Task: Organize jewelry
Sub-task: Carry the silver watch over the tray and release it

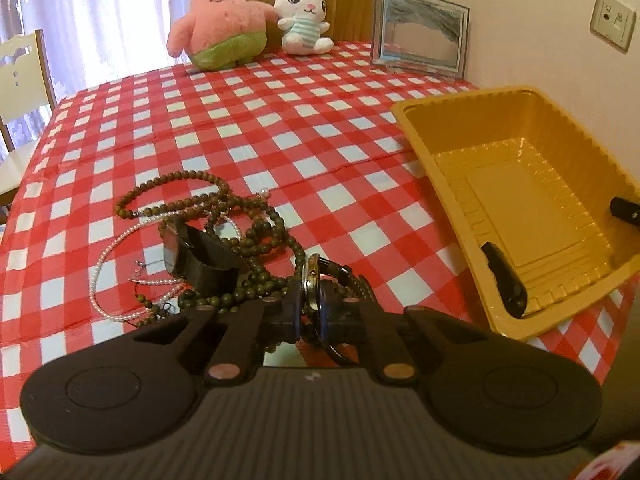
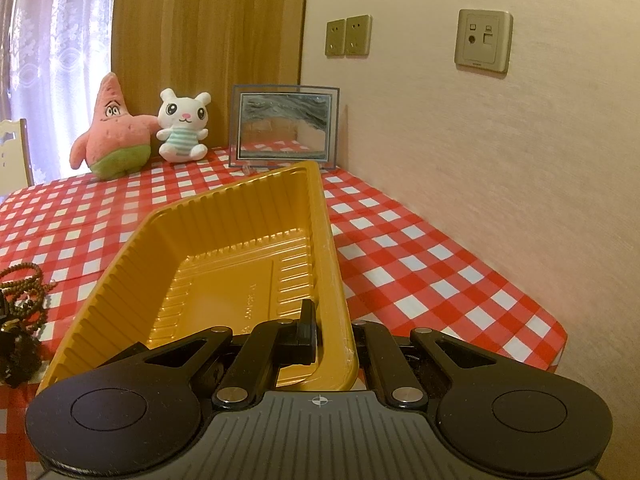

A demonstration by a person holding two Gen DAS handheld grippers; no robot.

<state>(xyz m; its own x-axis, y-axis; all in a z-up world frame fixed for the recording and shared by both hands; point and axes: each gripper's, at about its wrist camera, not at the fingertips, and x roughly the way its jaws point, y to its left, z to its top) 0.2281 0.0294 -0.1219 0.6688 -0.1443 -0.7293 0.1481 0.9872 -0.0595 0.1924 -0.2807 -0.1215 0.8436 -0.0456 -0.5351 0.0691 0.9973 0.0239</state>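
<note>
Black left gripper and right gripper; ribbed grey bodies; round side discs; silver pivot screws

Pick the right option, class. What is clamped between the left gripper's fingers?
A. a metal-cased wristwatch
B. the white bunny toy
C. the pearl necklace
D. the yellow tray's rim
A: in the left wrist view the left gripper pinches the round metal-cased wristwatch edge-on, its dark strap trailing beside it.

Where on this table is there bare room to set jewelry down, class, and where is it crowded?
Free: the cloth between the beads, plush toys and tray; the empty tray floor; the cloth strip between tray and wall. Crowded: the jewelry pile by the left gripper.
</note>
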